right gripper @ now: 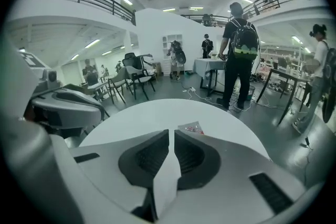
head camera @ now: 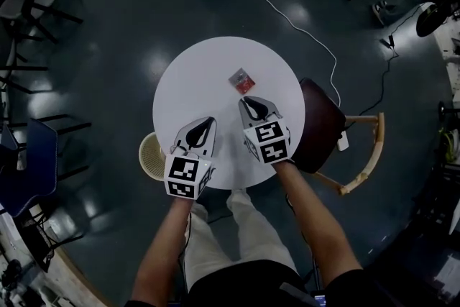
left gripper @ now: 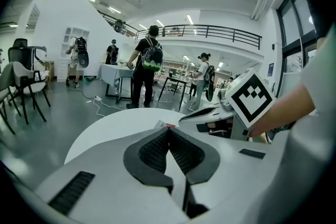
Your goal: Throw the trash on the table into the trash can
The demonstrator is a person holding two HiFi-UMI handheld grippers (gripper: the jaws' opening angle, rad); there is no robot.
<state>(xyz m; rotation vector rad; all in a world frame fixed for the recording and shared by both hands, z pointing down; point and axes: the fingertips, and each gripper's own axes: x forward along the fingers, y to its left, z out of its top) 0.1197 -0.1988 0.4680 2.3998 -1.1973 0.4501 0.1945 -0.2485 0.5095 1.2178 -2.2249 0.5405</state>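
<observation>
A small red and clear wrapper (head camera: 241, 80) lies on the round white table (head camera: 194, 83), toward its far right side. My right gripper (head camera: 249, 101) hovers over the table just short of that wrapper (right gripper: 193, 128), jaws shut and empty. Over the table's near left edge my left gripper (head camera: 210, 121) is also shut with nothing in it; the wrapper (left gripper: 164, 125) peeks just past its tips. A pale woven trash can (head camera: 151, 157) stands on the floor under the table's near left rim, beside the left gripper.
A dark brown chair (head camera: 323, 127) with a wooden frame stands at the table's right. A white cable (head camera: 287, 18) runs across the floor beyond the table. Several people (right gripper: 237, 55) with backpacks stand near far tables. A blue chair (head camera: 29, 162) is at the left.
</observation>
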